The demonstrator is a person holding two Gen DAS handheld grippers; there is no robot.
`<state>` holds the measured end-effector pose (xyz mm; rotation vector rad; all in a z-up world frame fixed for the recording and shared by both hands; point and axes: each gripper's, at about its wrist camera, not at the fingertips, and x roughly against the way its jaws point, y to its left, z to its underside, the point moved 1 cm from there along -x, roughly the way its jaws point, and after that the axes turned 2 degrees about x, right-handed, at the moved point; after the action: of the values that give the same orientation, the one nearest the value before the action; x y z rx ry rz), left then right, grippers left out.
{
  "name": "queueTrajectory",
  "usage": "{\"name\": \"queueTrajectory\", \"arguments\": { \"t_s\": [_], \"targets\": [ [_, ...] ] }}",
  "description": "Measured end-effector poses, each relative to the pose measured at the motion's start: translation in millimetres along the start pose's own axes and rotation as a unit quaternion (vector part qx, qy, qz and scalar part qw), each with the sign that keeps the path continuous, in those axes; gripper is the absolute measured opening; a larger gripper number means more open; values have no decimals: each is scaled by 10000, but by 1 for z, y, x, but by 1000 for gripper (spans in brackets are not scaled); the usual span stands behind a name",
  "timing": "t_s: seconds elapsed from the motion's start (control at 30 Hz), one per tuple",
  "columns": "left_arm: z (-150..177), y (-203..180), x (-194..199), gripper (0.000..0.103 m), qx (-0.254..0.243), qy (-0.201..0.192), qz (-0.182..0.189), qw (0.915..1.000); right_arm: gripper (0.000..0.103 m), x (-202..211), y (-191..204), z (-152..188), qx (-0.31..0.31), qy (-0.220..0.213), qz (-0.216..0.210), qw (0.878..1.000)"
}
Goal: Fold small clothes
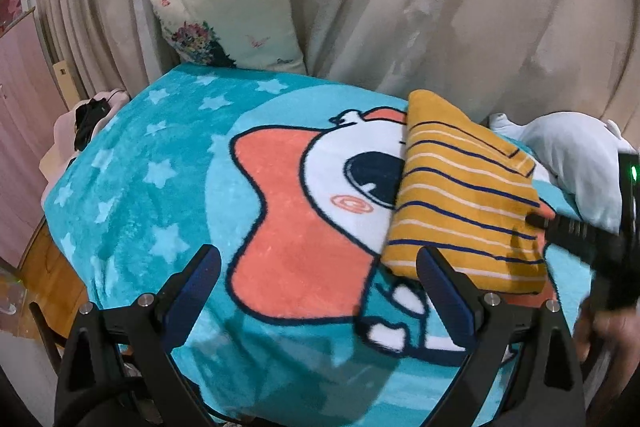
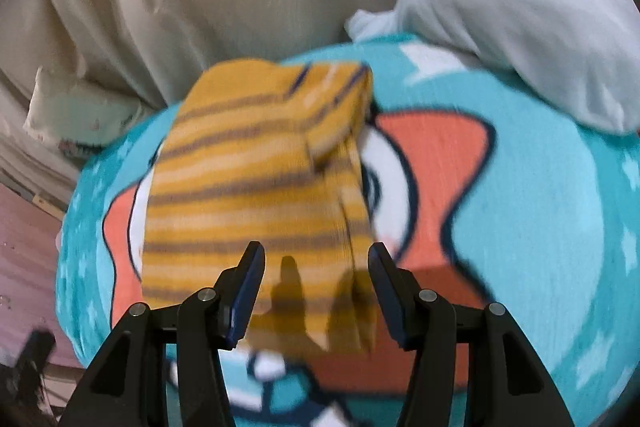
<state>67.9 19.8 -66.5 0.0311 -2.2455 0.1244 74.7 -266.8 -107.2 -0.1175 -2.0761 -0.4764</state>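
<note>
A folded mustard-yellow garment with navy and white stripes (image 1: 464,195) lies on the teal cartoon blanket (image 1: 160,163). In the right wrist view the garment (image 2: 256,179) lies just ahead of my right gripper (image 2: 316,251), which is open and empty, with its near edge between the fingers. My left gripper (image 1: 320,259) is open and empty over the blanket, left of the garment; its right finger (image 1: 436,267) is at the garment's near corner. The right gripper's black body (image 1: 580,231) shows at the garment's right edge.
A white floral pillow (image 1: 228,11) leans against beige drapery (image 1: 440,7) at the back. A pale blue plush toy (image 2: 520,23) lies at the blanket's far right. A pink wardrobe (image 1: 20,99) and a wooden chair stand to the left.
</note>
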Motion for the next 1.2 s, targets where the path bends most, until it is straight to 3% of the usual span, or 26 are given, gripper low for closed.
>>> {"name": "queueTrajectory", "arguments": {
  "t_s": [0.2, 0.37, 0.47, 0.67, 0.87, 1.0, 1.2],
  "targets": [
    [-6, 31, -9, 98, 108, 37, -207, 9997, 58, -43, 14, -56, -19, 116, -220, 9997],
    [-8, 48, -16, 98, 123, 139, -320, 9993, 76, -97, 19, -95, -236, 503, -108, 9984],
    [-12, 51, -20, 98, 157, 158, -258, 9994, 76, -100, 23, -104, -319, 573, -57, 9978],
    [-15, 39, -22, 98, 45, 109, -81, 9999, 76, -53, 8, -77, -426, 148, -78, 9990],
    [-11, 10, -16, 98, -169, 10, 61, 9998, 76, -1, -26, -26, -816, -128, -114, 9965],
    [-2, -12, -6, 98, -330, -59, 191, 9993, 76, 21, -35, 10, -705, -206, 137, 9972],
    [11, -31, 4, 98, -493, -35, 252, 9985, 76, 33, -42, 26, -292, -192, 267, 9990]
  ]
}}
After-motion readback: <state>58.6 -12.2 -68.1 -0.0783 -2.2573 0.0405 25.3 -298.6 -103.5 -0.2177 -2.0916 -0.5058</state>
